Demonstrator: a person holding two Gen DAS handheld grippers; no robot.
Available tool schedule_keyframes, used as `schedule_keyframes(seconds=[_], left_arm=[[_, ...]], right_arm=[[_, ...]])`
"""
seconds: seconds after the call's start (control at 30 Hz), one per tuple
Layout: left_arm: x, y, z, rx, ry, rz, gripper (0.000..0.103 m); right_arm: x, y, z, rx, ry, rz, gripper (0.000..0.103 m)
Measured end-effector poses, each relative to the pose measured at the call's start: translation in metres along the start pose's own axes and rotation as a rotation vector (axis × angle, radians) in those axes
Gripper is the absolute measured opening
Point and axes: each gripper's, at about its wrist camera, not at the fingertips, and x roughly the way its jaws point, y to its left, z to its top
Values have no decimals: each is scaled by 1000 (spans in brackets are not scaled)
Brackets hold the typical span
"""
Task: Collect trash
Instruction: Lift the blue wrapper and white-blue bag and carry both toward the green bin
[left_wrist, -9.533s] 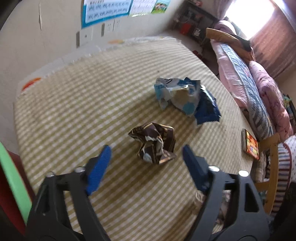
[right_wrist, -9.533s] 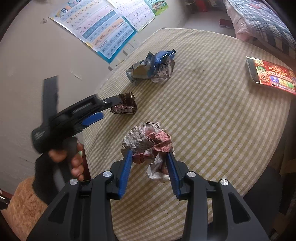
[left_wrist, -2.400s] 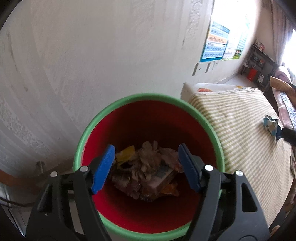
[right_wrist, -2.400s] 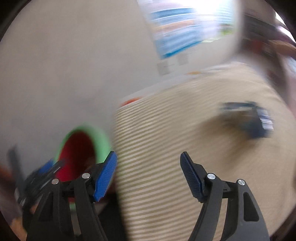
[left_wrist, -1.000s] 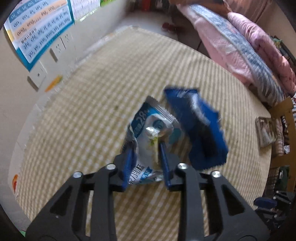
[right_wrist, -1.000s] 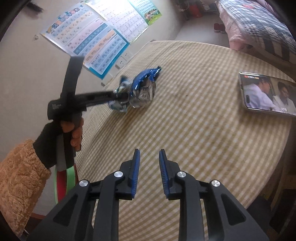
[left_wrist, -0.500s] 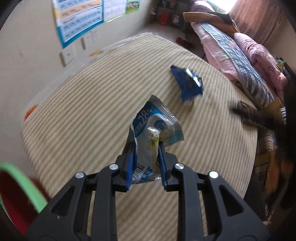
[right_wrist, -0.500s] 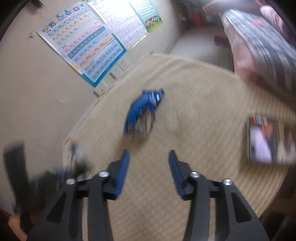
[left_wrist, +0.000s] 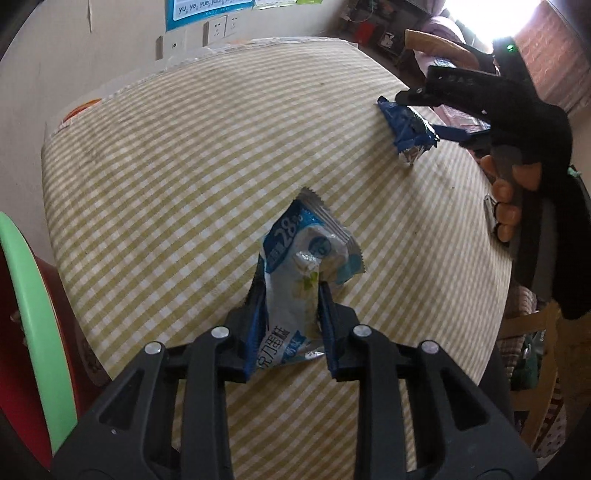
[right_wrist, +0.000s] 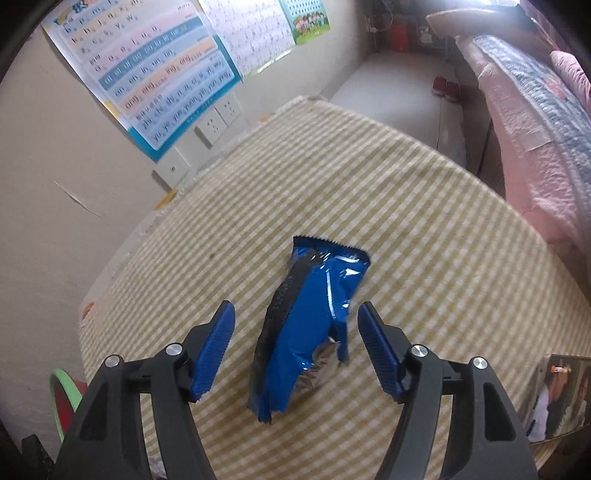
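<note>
A white and light-blue snack wrapper (left_wrist: 306, 254) hangs above the checked tablecloth (left_wrist: 184, 166), with my left gripper (left_wrist: 290, 317) shut on its lower part; the jaws are opening slightly while the pads still press it. A dark blue wrapper (right_wrist: 310, 325) lies on the cloth between the fingers of my right gripper (right_wrist: 297, 347), whose jaws are opening and stand clear of it on both sides. In the left wrist view the blue wrapper (left_wrist: 404, 127) lies far right under a person's hand (left_wrist: 509, 184). A red bin with a green rim (left_wrist: 33, 295) stands left of the table.
A phone (right_wrist: 561, 398) lies at the table's right edge. A bed with pink bedding (right_wrist: 535, 129) is beyond the table. Wall posters (right_wrist: 147, 74) and sockets are behind. A wooden chair (left_wrist: 535, 350) stands by the near right. The bin rim (right_wrist: 66, 384) shows low left.
My left gripper has carried the white wrapper away from the blue one, and the bin rim has come into view. My right gripper has opened and moved over the blue wrapper.
</note>
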Motion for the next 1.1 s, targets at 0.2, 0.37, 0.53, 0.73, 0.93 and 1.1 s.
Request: schedule_keyframes(seconds=[0.2,0.37,0.53,0.73,0.93,1.1], left_arm=[[-2,5,-5,-21,-7,-15,28],[-4,2,-7,2,-15,-7,29],[-4,2,-8,-4,-24,-7,28],[-18,12,-13,-61,-56,-18,25],[-58,9,-13,-41,-155,7,25],[-92,8,-17,-22,-244,29,25]], right_arm=[[17,-1,-6,24,78,36,36],[-1,2,-17,20,48,122,14],[-39,5,-58,23,-4,226,13],[-75,15,-122,-11,2,214,14],[-94,34,-154,-50,3,196,16],[-113,56,-162,-89,-25,229,16]])
